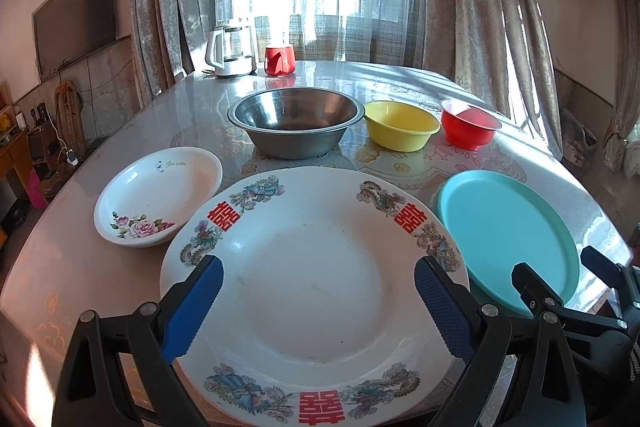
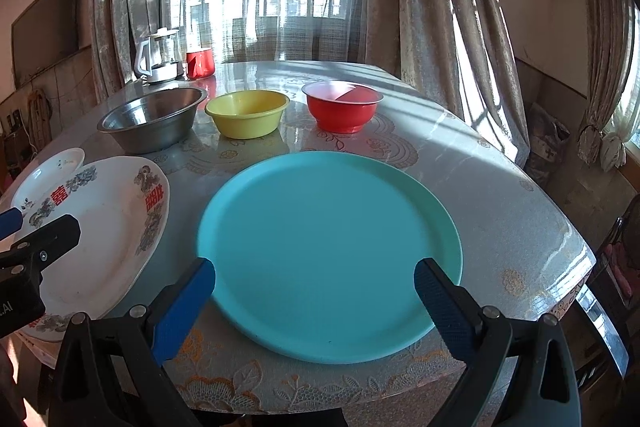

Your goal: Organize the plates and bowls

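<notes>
left gripper (image 1: 318, 301) released — over white plate (image 1: 316, 291) | right gripper (image 2: 314, 301) released — teal plate (image 2: 328, 251) dead ahead, nearer this arm | bowls farther back on bench (image 2: 500, 195)

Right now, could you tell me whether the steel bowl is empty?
Empty, it seems: the steel bowl stands upright, and only bare metal shows inside in both views.

On the worktop (image 2: 460, 163), the metal basin (image 1: 296, 125) is the landmark. Just right of it sits a plastic bowl (image 1: 401, 125), then a disposable bowl (image 1: 470, 123). Before it lies the large dinner plate (image 1: 312, 291), flanked left by a deep floral plate (image 1: 158, 195) and right by a round tray (image 1: 506, 237). Behind it stand a kettle (image 1: 230, 51) and a tin (image 1: 279, 59).
</notes>
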Motion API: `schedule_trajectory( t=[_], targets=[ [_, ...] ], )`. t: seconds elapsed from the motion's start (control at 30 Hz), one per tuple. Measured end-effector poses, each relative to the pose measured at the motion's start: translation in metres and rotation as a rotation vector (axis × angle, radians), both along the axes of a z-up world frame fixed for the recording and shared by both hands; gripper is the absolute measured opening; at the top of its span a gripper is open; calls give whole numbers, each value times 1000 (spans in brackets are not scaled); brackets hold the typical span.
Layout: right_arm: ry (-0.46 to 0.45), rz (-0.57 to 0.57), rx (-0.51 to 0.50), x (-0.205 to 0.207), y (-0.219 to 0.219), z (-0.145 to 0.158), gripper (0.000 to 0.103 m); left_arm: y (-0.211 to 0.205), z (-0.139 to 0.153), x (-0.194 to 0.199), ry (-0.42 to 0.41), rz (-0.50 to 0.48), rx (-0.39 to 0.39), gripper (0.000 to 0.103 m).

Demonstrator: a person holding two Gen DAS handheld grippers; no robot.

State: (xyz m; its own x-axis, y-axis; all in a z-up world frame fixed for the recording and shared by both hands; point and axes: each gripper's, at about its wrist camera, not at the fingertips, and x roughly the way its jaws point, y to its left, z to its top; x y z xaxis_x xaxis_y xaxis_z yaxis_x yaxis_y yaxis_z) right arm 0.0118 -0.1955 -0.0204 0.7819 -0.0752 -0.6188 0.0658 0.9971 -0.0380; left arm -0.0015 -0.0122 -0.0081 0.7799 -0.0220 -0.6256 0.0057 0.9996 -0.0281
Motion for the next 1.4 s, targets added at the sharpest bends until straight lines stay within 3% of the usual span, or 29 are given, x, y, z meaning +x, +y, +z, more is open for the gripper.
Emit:
schedule_trajectory(
  t=[0.53,1.4],
  targets=[
    [2,11,-5,0,2,0,101,-4,1,0,-3,-18,3,97],
    [13,-25,67,1,-27,-2,101,-44,16,14,-9,-172,58,97]
  ],
)
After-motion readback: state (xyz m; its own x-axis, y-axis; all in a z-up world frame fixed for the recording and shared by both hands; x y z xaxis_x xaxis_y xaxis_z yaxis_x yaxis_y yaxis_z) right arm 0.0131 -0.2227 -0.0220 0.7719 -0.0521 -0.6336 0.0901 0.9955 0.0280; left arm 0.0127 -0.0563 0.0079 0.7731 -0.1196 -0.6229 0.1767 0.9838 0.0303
